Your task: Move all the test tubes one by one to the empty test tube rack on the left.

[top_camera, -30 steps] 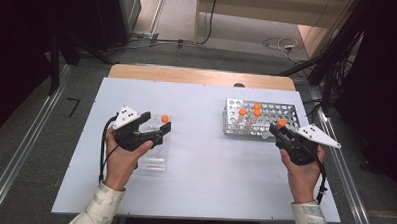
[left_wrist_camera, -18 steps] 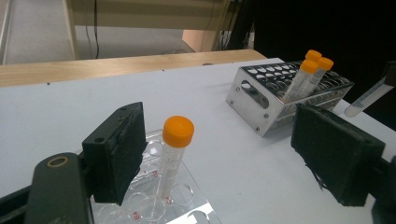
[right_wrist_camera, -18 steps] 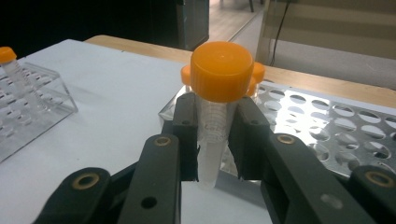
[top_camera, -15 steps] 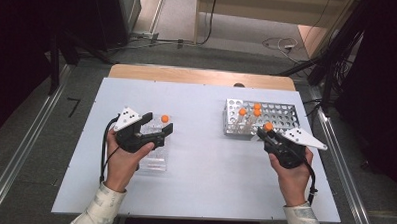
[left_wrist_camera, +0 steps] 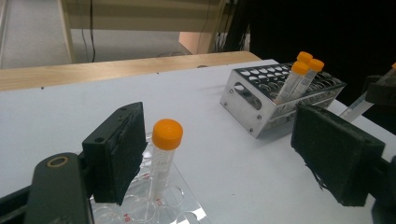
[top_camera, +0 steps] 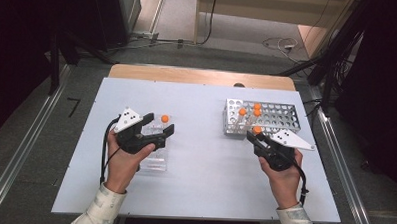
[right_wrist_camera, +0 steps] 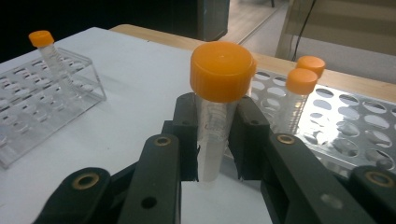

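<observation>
Right gripper (right_wrist_camera: 217, 140), lower centre of its view: jaws clamped on an orange-capped tube (right_wrist_camera: 215, 107), metal rack (right_wrist_camera: 355, 126) just behind. Left gripper (top_camera: 156, 131), centre-left of high view: jaws wide, straddling a tube (left_wrist_camera: 163, 154) standing in the clear rack (left_wrist_camera: 154, 207) on the bench (top_camera: 199, 182).

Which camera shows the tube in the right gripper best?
The right gripper view: the tube is close up, pinched between the jaws. The high view shows just its orange cap; the left gripper view catches a sliver at the edge.
</observation>
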Demonstrator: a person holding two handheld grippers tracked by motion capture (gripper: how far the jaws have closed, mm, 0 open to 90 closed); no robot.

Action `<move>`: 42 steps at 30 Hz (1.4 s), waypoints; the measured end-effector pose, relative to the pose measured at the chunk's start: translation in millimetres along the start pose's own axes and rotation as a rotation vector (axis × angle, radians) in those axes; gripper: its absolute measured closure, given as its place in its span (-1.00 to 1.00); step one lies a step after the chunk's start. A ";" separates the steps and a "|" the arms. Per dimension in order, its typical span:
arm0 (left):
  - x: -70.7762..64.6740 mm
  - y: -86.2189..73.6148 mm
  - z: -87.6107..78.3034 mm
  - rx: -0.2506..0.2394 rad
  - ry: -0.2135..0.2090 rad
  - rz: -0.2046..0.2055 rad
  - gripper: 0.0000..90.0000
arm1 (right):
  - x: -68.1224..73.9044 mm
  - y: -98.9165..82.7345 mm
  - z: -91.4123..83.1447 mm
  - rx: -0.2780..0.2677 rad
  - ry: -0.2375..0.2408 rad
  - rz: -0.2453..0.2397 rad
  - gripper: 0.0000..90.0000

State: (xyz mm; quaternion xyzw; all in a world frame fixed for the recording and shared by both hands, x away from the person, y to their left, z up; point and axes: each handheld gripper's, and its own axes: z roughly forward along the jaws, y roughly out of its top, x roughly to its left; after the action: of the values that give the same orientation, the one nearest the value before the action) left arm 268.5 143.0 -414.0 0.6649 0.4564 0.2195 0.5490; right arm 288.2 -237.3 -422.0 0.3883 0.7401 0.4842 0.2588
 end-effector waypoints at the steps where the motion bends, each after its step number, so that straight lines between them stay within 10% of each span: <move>1: -1.8 0.0 0.3 -0.001 -0.004 0.000 -0.59 | 1.9 -0.2 0.8 0.001 0.005 -0.003 0.60; 21: -59.9 -12.1 18.5 0.051 -0.217 0.080 -0.59 | 61.7 -9.9 25.4 0.055 0.155 -0.097 0.60; 42: -82.3 -24.4 27.9 0.049 -0.279 0.143 0.07 | 104.8 -13.5 33.8 0.074 0.269 -0.150 0.60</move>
State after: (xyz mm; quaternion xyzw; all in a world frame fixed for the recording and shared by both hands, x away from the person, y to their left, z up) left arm 241.6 58.0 -427.8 0.7329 0.3325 0.1522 0.5738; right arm 250.3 -136.4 -448.5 0.2731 0.8123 0.4835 0.1784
